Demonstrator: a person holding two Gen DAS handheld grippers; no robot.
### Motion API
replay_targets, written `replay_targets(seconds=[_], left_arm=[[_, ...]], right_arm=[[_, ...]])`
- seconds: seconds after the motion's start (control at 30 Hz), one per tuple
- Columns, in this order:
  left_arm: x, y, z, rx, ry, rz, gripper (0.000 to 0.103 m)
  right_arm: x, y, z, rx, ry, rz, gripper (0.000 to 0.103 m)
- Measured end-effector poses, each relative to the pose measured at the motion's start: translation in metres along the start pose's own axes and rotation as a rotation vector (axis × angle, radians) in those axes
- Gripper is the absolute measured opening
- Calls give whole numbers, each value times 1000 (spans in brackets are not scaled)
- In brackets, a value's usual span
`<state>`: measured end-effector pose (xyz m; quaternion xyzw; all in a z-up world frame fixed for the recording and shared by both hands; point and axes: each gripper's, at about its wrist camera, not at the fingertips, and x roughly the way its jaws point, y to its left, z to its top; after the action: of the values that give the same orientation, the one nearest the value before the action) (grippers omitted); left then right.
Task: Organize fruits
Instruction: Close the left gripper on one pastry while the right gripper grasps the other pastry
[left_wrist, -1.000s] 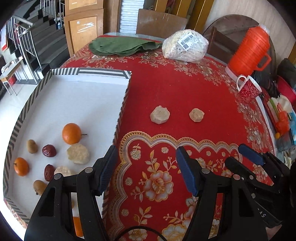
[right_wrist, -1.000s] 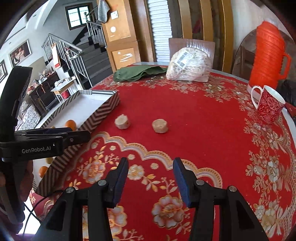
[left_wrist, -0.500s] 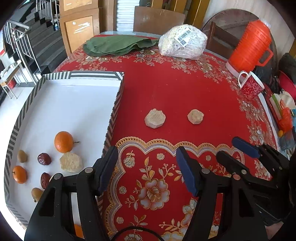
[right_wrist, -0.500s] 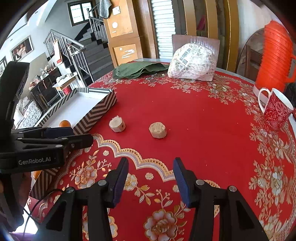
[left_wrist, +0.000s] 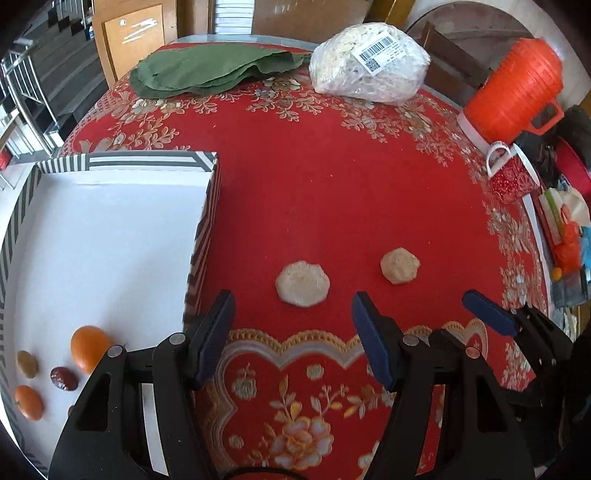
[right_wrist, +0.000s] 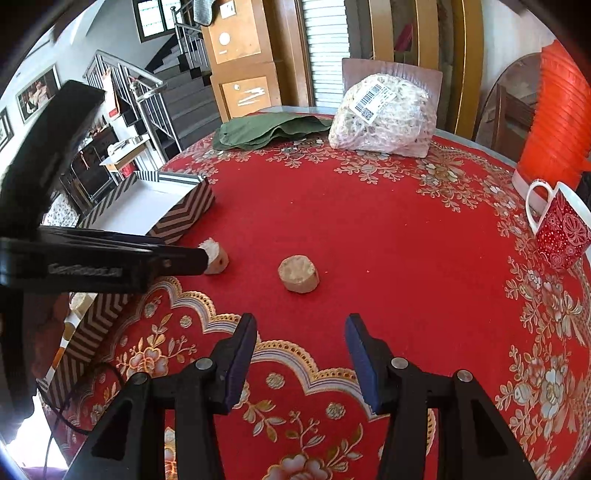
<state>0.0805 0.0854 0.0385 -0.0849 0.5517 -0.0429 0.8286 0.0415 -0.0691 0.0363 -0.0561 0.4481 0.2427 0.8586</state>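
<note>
Two pale beige fruit pieces lie on the red tablecloth: the left piece (left_wrist: 302, 283) (right_wrist: 215, 256) and the right piece (left_wrist: 400, 265) (right_wrist: 298, 274). My left gripper (left_wrist: 291, 332) is open and empty, just short of the left piece. My right gripper (right_wrist: 301, 354) is open and empty, short of the right piece; it also shows in the left wrist view (left_wrist: 491, 314). A white box with a striped rim (left_wrist: 147, 162) (right_wrist: 181, 214) holds two oranges (left_wrist: 88, 347), red dates (left_wrist: 63, 378) and other small fruits at its near left corner.
At the far edge lie green cloths (left_wrist: 207, 70) and a bagged white bundle with a barcode (left_wrist: 369, 66). An orange thermos (left_wrist: 517, 92) and a red patterned mug (right_wrist: 561, 229) stand at the right. Clutter sits past the right table edge (left_wrist: 565, 240).
Both grippers have moved forward toward the two beige pieces, which now sit nearer the fingertips. The fruits in the box have slid toward the lower left of the left view. Jaws stayed open.
</note>
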Motion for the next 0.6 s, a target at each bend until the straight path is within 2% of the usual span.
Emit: replay_targets(seconds=[0.13, 0.3, 0.33, 0.37, 0.4, 0.5, 0.6], left_arm=[[5, -3, 3, 5, -4, -13, 66], [19, -6, 4, 26, 23, 10, 64], [20, -6, 4, 24, 21, 21, 59], [21, -6, 3, 33, 9, 47, 47], [23, -6, 2, 44, 16, 54, 41], [21, -6, 1, 69, 4, 62, 31], [20, -5, 0, 70, -3, 64, 31]], right_arm=[[6, -4, 4, 5, 4, -2, 48], [16, -5, 10, -1, 14, -6, 48], [19, -4, 11, -9, 15, -9, 48], [20, -3, 12, -16, 15, -9, 48], [22, -2, 13, -22, 14, -9, 48], [30, 0, 17, -36, 14, -13, 48], [38, 2, 22, -48, 21, -2, 48]])
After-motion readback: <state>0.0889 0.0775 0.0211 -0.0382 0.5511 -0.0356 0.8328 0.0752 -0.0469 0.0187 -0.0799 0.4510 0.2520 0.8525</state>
